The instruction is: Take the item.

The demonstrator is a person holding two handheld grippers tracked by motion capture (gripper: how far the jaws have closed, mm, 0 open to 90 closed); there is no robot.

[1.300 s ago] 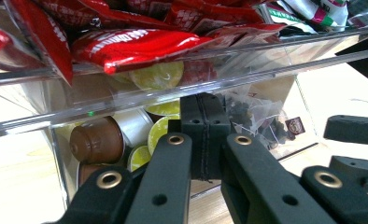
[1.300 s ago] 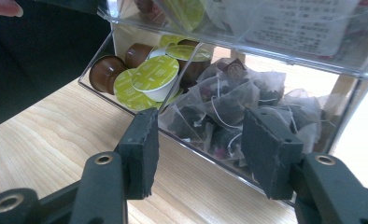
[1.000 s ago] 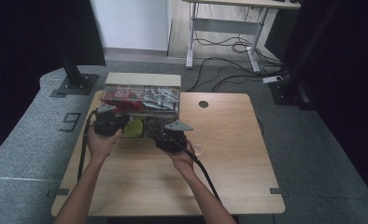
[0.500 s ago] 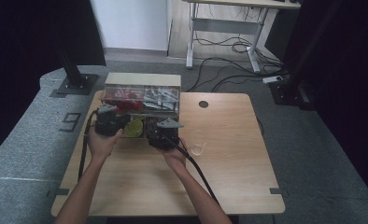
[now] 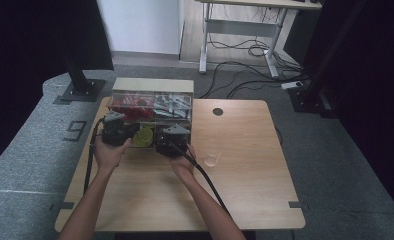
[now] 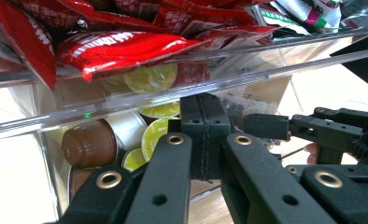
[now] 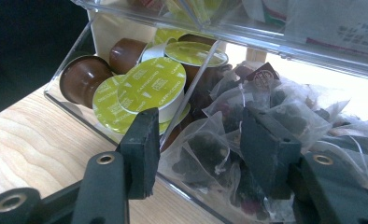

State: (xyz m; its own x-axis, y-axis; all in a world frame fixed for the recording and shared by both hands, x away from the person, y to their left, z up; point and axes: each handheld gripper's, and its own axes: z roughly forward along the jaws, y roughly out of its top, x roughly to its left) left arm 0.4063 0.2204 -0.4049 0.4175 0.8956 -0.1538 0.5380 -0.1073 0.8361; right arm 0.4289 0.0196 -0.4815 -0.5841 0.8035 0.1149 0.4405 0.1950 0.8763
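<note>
The right gripper (image 7: 194, 140), jaws parted and empty, hovers over light, soft, crushable tea bags (image 7: 229, 140) at 3 o'clock in the clear organizer's (image 5: 152, 107) tray—pinch 1 by its mesh; left gripper (image 6: 205, 140) is clenched.

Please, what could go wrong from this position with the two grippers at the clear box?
1. The right gripper stands open over loose tea bags; closing could take several at once or tear thin mesh.
2. Its left jaw is near the clear divider, so it may catch the wall or a green-lidded capsule.
3. The left gripper, shut, is at the drawer front; a push or pull could shift the box.
</note>
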